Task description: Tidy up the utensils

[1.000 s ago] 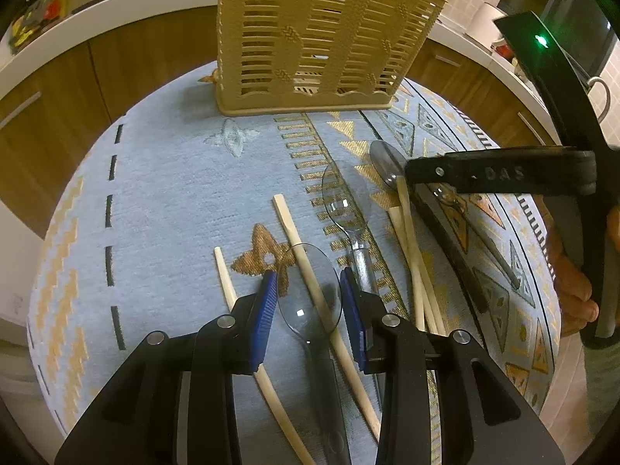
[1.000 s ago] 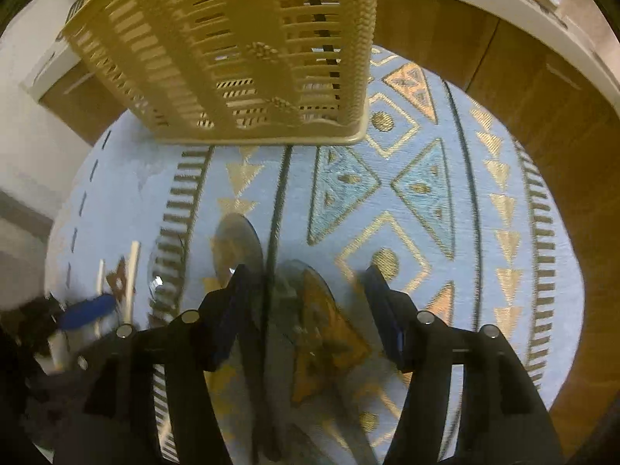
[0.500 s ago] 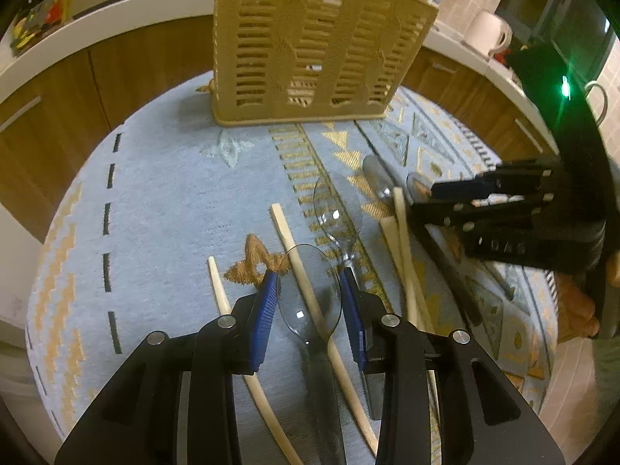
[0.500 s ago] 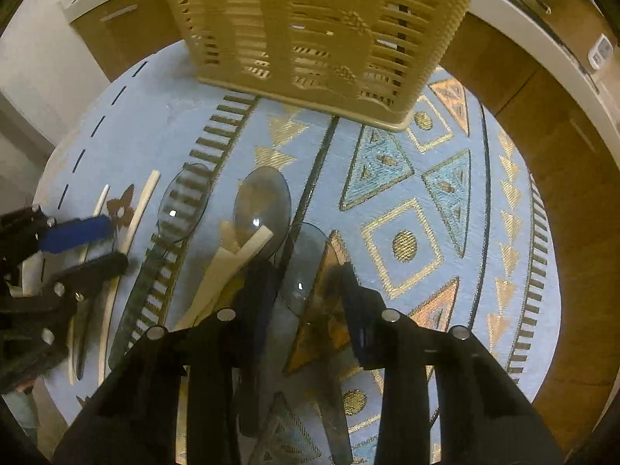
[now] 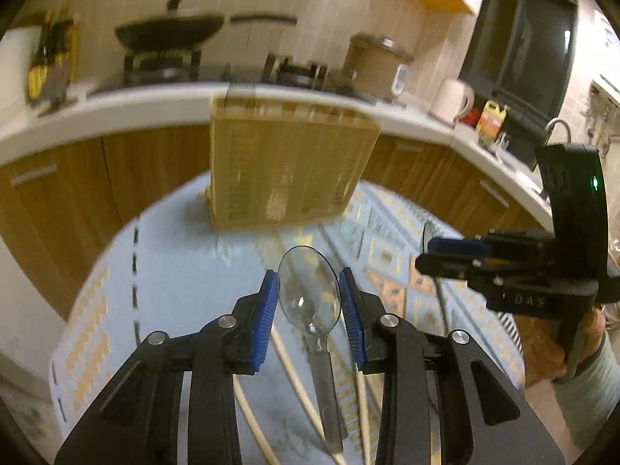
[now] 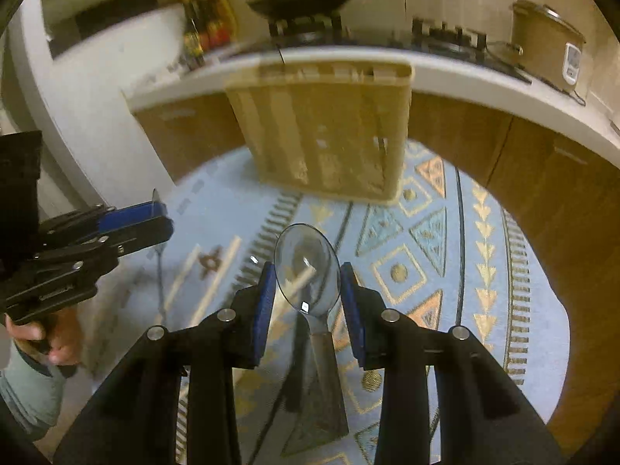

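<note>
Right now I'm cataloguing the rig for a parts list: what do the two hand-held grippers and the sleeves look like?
Each black plastic hand-held gripper, left and right, has ribbed blue pads and silver pivot screws. The right one carries pale "DAS" lettering and a green light. Sleeves are grey-green.

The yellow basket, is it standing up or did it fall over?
Standing up. The yellow basket sits on its base on the patterned cloth, its open top facing up. Whether anything is inside, the blur hides.

We are working in a home kitchen: a frying pan [image 5: 170, 31] is sitting on a gas hob [image 5: 162, 66], with a kettle [image 5: 451, 100], wooden cabinets [image 5: 58, 201] and a sink tap [image 5: 558, 130].
</note>
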A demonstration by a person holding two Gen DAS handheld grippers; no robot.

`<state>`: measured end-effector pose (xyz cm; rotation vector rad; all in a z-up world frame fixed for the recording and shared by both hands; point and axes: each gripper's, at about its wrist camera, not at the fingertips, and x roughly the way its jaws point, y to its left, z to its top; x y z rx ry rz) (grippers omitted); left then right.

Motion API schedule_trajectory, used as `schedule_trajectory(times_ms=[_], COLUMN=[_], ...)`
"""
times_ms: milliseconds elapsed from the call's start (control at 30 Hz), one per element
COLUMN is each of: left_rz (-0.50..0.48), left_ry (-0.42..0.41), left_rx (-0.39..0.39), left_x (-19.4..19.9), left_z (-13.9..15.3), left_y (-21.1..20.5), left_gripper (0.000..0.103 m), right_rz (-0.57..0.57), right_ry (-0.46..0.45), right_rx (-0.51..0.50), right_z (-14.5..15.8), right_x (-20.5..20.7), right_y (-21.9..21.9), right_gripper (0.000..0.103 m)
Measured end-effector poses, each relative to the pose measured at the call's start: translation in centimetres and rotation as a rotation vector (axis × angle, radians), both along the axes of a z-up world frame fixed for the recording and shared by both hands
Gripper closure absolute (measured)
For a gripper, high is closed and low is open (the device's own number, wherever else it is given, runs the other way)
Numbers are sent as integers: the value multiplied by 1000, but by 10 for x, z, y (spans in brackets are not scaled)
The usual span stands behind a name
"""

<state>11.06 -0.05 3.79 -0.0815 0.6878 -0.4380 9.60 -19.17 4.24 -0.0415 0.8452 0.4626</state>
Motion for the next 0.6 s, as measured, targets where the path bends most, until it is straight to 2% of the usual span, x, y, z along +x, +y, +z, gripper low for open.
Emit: schedule_trajectory(times_ms=[333,367,400,600], left_rz=[37,41,43,60], left_ry=[-216,-230,-243,-302], left_rx=[-14,-18,-24,-56], left_x=[-4,-1,2,27], left_z=[70,76,85,123], left_y=[-7,-5,-4,1], left_gripper=[73,73,73,73], right_rz=[-18,-26,-29,-32], right_ry=[-178,-196,-207,-255], right_rx=[193,214,231,256], right_z=[53,60,68,101], right_x=[7,12,17,47], right_y=[-9,-11,-11,-5], right_gripper=[75,84,89,89])
